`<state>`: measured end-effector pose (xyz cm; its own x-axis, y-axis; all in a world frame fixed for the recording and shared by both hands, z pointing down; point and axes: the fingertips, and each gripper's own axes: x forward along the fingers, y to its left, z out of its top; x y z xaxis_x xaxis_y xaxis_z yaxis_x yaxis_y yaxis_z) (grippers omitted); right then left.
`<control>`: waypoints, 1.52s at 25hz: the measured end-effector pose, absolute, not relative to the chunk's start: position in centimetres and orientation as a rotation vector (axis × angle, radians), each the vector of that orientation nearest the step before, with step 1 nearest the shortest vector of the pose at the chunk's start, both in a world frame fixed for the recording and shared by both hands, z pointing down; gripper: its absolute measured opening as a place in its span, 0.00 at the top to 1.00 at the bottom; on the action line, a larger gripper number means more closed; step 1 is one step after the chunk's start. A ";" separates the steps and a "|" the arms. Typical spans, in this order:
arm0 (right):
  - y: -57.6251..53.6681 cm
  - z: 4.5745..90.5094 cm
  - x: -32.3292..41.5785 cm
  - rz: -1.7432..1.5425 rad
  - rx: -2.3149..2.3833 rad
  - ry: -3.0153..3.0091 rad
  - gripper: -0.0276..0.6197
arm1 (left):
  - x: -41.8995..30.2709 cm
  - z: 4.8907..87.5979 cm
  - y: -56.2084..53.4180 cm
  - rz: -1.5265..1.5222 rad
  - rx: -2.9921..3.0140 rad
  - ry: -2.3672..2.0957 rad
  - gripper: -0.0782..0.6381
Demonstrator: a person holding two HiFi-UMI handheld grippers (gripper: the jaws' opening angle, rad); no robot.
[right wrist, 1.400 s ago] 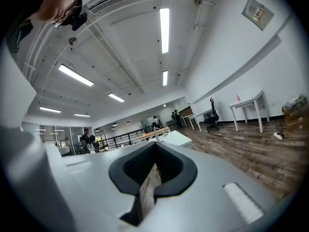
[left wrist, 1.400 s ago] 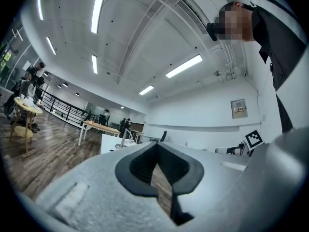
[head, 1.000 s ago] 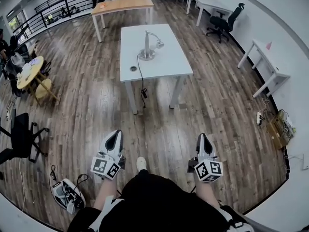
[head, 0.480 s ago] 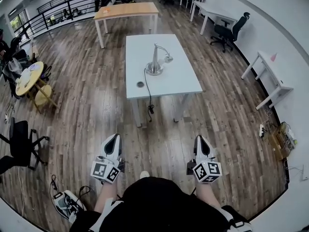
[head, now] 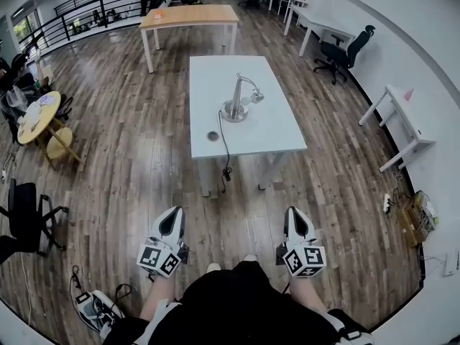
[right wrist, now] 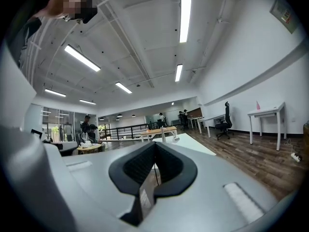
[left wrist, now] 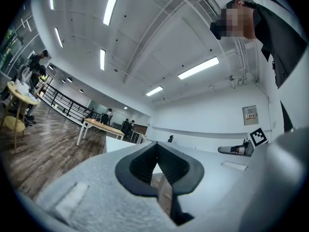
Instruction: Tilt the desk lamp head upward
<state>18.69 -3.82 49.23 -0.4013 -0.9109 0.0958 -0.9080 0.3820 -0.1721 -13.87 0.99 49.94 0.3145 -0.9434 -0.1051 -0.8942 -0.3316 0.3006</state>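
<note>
A silver desk lamp [head: 238, 100] stands on a white table [head: 269, 131] ahead of me, its small head [head: 256, 97] drooping to the right and its black cord running off the near edge. In the right gripper view the lamp [right wrist: 165, 133] shows far off above the jaws. My left gripper [head: 172, 221] and right gripper [head: 296, 220] hang low near my legs, well short of the table. Both are shut with nothing between the jaws, as the left gripper [left wrist: 157, 147] and right gripper [right wrist: 155, 148] show in their own views.
A wood-topped table [head: 188, 14] stands behind the white one. Office chairs [head: 350, 43] and white desks [head: 405, 117] line the right wall. A round yellow table [head: 36, 118] and black chair [head: 25, 214] sit left. A power strip [head: 387, 204] and cables lie on the floor.
The white table and lamp have slid lower and closer in the head view as I walk toward them. Both grippers stay shut at my sides.
</note>
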 end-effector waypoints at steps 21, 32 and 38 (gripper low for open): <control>-24.0 49.1 18.9 -0.298 -1.507 2.700 0.95 | -11.4 50.1 -14.2 -0.328 2.347 -1.838 0.89; -30.4 50.7 22.9 -0.424 -1.428 2.725 0.95 | -6.9 50.3 -20.0 -0.290 2.290 -1.903 0.89; -32.7 53.4 22.2 -0.549 -1.392 2.764 0.95 | -6.2 51.6 -21.9 -0.234 2.287 -1.872 0.89</control>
